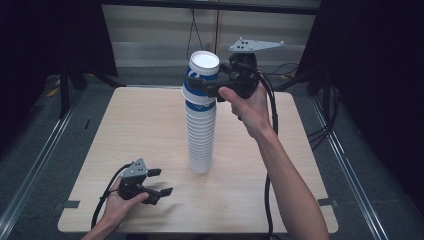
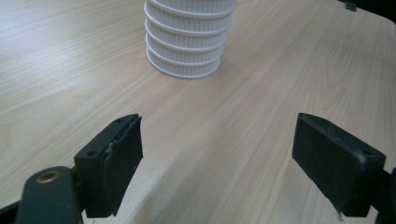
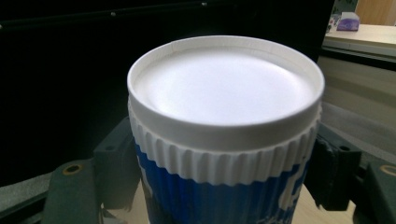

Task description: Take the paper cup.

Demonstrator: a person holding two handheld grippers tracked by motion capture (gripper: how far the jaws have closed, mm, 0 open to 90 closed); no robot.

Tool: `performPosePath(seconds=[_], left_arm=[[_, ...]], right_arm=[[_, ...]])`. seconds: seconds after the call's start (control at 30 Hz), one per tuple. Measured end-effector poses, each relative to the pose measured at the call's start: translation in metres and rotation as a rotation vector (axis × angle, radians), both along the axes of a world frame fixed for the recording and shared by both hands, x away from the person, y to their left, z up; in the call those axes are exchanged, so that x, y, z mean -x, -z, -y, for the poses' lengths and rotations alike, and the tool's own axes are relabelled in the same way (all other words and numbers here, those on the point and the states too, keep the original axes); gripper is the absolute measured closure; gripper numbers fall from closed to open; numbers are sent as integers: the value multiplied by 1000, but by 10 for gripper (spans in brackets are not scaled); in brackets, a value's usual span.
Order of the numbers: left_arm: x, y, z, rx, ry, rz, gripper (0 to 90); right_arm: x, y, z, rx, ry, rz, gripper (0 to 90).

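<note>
Dim surroundings, soft overhead light, mild blur

No legible text, label, brand or number is showing anywhere; the blue-and-white print on the top cup point(image 1: 201, 75) is reading as pattern only.

We hold our right gripper point(image 1: 212, 89) raised at arm's length, jaws clamped, while our left gripper point(image 1: 161, 181) rests low, jaws spread.

The top cup point(image 1: 201, 80) is white with blue patches, the stack point(image 1: 200, 140) ribbed white, the table point(image 1: 140, 130) pale wood-grain.
</note>
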State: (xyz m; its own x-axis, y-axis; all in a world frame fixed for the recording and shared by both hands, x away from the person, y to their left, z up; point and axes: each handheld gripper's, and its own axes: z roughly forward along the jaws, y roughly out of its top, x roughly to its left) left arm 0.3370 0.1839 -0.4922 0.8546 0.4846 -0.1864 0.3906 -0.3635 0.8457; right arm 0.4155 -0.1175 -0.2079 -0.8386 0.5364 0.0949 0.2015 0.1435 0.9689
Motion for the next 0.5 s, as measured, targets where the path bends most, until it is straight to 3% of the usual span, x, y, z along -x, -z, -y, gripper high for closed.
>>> performPosePath(seconds=[0.5], left_arm=[[0, 0, 0, -1, -2, 0, 161]], right_arm=[[4, -4, 4, -76, 18, 52, 257]])
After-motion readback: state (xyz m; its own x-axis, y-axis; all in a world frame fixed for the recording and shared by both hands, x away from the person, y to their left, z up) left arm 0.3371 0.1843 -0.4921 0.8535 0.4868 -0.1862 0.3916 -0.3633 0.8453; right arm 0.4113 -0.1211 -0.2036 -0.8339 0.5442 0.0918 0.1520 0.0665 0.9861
